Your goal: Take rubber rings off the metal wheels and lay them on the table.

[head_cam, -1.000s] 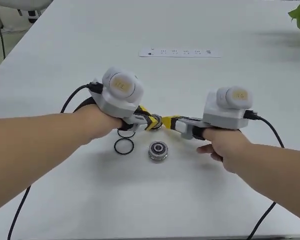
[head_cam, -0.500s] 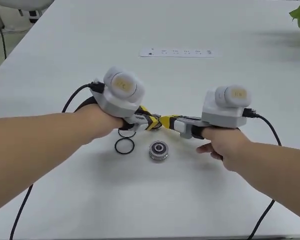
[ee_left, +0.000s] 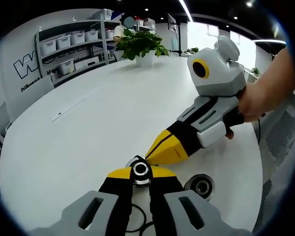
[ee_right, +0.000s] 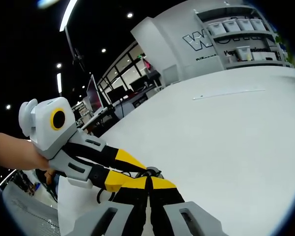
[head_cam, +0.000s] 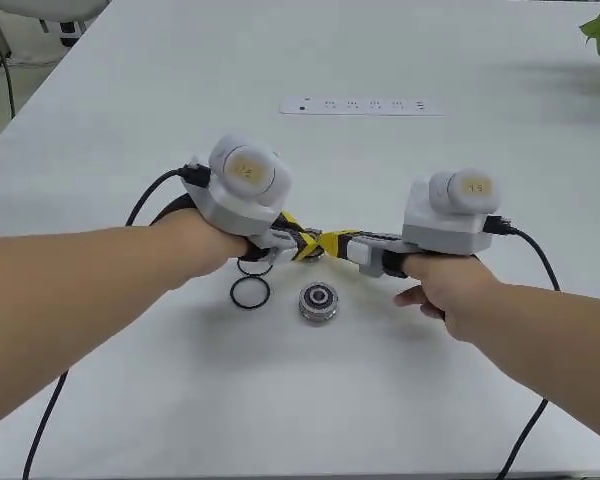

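Metal wheel [ee_left: 140, 169], small, round, bright steel with a dark bore, held off the table between the two grippers, left of centre in the scene. Left gripper [ee_left: 140, 175] has its yellow-tipped black jaws narrowed onto the wheel from both sides, gripping it. Right gripper [ee_right: 146, 183] comes in from the right, nose to nose with the left; its jaws are drawn close together with only a thin dark seam between them, tips at the wheel's rim. Whether they pinch any rubber I cannot tell. Just near of the pair, a second wheel [head_cam: 317, 301] lies flat on the table [head_cam: 400, 380]: ribbed shiny rim, dark hub, free of both grippers. To its left lies a loose rubber ring [head_cam: 249, 292], a thin black hoop flat on the surface, apart from the wheel. Another black ring [head_cam: 252, 266] lies just beyond it, partly tucked under the left gripper's body. Both grippers have pale grey moulded housings, each held in a bare hand, each trailing a black cable [head_cam: 145, 200] toward the near edge. Table top is smooth, matt white. Far across it, a flat white power strip [head_cam: 361, 106] lies crosswise. A green leafy plant [ee_left: 140, 45] in a white pot stands at the far right end. Beyond the table, grey shelving [ee_left: 73, 44] carries rows of pale bins; their contents are too small to make out.
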Demonstrator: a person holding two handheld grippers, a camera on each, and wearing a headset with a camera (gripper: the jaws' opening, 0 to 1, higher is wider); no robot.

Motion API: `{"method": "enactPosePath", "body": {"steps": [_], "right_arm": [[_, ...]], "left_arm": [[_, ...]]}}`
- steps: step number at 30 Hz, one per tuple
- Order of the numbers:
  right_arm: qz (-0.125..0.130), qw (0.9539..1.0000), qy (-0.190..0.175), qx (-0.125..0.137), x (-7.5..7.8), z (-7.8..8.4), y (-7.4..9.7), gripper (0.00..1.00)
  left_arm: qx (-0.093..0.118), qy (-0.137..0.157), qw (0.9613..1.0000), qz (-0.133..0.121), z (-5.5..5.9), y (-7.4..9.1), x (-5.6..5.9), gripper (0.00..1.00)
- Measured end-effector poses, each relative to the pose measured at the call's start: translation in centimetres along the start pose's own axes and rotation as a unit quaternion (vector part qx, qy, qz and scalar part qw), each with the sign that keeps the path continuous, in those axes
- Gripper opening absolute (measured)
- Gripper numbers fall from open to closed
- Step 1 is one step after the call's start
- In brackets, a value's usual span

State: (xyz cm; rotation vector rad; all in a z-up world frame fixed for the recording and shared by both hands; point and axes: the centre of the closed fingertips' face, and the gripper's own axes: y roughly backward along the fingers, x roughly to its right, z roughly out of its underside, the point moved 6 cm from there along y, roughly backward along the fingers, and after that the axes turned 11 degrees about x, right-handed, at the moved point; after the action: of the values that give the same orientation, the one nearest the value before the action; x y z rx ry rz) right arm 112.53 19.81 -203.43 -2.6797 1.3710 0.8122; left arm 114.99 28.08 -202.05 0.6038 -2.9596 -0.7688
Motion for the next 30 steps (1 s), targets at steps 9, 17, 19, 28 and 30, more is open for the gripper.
{"method": "enactPosePath", "body": {"steps": [9,17,19,28,30], "right_arm": [[-0.016,0.9997,-0.016,0.004,-0.31,-0.19,0.01,0.0],[-0.021,0.9996,-0.02,0.004,-0.35,-0.28,0.13,0.0],[-0.022,0.9994,-0.024,0.005,-0.37,-0.32,0.22,0.0],[-0.031,0.9991,-0.028,0.008,-0.6,-0.38,0.39,0.0],[-0.036,0.9989,-0.029,0.008,-0.77,-0.38,0.37,0.0]], "left_arm": [[0.002,0.0,1.0,0.002,0.02,0.0,0.02,0.06],[0.003,0.0,1.0,0.003,-0.02,0.04,0.05,0.06],[0.003,0.001,1.0,0.004,-0.03,0.06,0.06,0.07],[0.002,0.001,1.0,0.005,-0.04,0.07,0.12,0.07],[0.002,0.002,1.0,0.005,-0.03,0.06,0.12,0.07]]}}
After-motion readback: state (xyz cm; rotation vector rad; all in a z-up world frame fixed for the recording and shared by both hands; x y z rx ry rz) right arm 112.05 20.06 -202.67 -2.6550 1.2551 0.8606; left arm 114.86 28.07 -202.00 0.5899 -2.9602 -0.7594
